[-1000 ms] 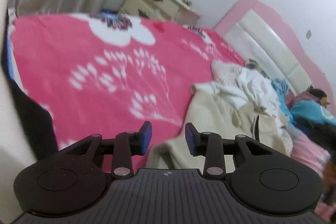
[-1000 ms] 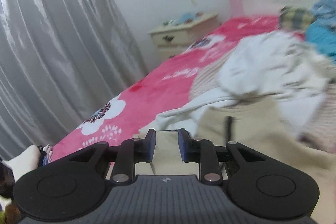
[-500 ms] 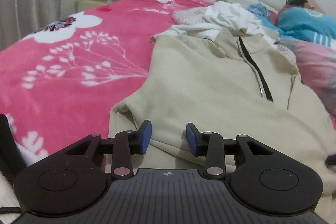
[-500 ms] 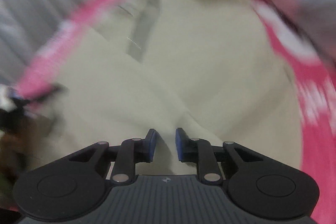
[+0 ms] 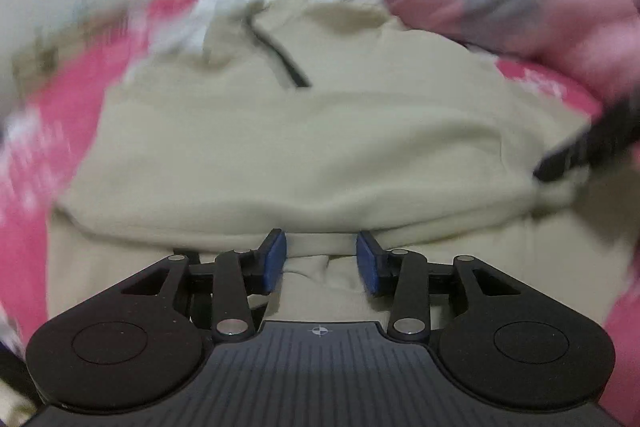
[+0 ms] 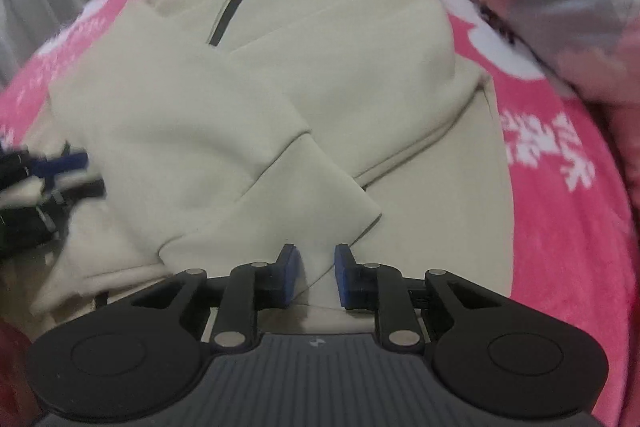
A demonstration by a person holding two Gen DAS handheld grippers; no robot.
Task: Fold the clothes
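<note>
Cream sweatshirt (image 6: 248,99) lies flat on the pink bed (image 6: 560,163), sleeves crossed over its front, as the left gripper (image 5: 321,261) and right gripper (image 6: 316,273) hover at its hem, fingers spread.

Soft even light; left view motion-blurred, fisheye-bent edges.

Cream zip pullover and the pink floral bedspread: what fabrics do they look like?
Cream pullover: looks like thick matte fleece or sweatshirt knit; soft rounded folds, no sheen. Pink floral bedspread: probably plush fleece blanket, fuzzy-edged white print; blur leaves it open.
</note>
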